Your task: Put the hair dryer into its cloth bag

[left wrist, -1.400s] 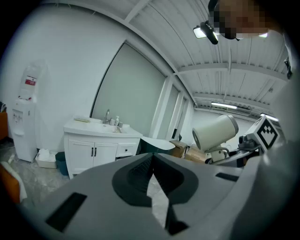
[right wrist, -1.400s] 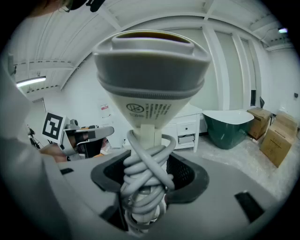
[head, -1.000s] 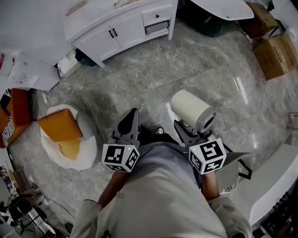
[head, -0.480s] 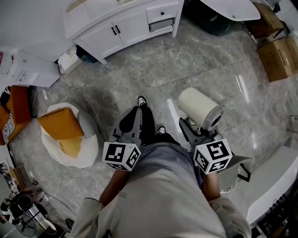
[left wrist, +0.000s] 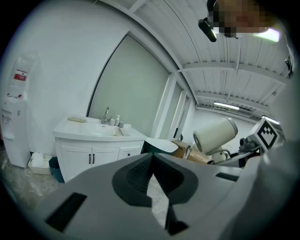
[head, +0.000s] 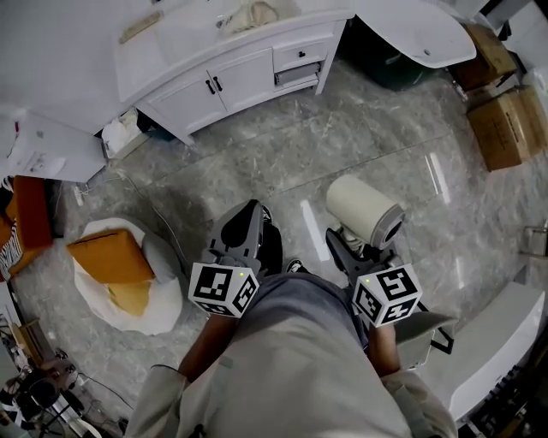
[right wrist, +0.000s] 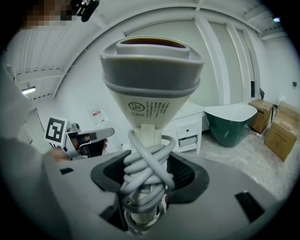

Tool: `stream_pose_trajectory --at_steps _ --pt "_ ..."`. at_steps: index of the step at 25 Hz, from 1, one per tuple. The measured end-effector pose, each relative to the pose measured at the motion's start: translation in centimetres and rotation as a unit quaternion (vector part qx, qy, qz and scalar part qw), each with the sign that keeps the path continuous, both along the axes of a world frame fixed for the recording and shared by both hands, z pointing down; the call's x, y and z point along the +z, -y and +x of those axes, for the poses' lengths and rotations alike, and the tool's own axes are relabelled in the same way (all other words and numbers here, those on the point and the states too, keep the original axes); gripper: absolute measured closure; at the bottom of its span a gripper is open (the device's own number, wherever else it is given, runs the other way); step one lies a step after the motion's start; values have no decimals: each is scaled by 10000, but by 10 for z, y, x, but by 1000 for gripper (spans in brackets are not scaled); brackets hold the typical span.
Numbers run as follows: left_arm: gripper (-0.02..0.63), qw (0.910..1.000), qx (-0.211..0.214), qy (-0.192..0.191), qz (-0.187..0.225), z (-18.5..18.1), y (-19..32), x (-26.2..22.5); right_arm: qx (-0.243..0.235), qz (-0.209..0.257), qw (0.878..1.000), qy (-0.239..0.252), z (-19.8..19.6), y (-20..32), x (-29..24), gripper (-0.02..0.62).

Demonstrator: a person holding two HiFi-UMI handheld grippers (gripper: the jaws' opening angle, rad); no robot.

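Big picture: grey marble floor [head: 257,162] everywhere, with a white vanity cabinet [head: 231,73] on the far side and cardboard boxes [head: 505,128] far right. There's a white cushion [head: 163,287] with an orange box on it at near left. The hair dryer [head: 364,210] is up in the air at near right, well short of the vanity. The right gripper [right wrist: 147,187] has its jaws clamped on the handle, so I'd say this is the bring-it-to-the-bag step. The left gripper [left wrist: 152,176] sits just left of it, jaws pressed together on nothing. No bag is in either one yet. That crumpled cream cloth [head: 248,13] on the far vanity top might be the bag, honestly can't tell. Next, I reckon, the left jaws need to open and grab the bag's mouth to hold it wide. Then the dryer can slide in. It's got a fat cream barrel, a grey band round one end and a printed label underneath. The grey cord [right wrist: 145,173] is looped tight round the handle, so nothing dangles.
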State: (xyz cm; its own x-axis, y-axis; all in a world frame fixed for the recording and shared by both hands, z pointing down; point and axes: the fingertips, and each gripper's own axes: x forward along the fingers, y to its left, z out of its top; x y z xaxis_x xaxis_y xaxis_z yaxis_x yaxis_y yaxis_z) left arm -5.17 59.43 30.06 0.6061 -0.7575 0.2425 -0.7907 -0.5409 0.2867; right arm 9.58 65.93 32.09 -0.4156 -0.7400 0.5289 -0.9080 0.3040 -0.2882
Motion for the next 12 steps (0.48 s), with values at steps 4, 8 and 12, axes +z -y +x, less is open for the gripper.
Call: stream_pose_trajectory --at_steps 4,8,12 --pt "600 9999 57 -23 82 -11 41 -11 41 67 10000 -25 -11 42 -8 348" --pt "600 9998 127 -48 163 -23 77 -18 116 148 9998 -25 -24 77 -16 348" --pt "600 9994 181 -121 259 -36 111 -25 170 236 9996 -68 -36 110 -24 348"
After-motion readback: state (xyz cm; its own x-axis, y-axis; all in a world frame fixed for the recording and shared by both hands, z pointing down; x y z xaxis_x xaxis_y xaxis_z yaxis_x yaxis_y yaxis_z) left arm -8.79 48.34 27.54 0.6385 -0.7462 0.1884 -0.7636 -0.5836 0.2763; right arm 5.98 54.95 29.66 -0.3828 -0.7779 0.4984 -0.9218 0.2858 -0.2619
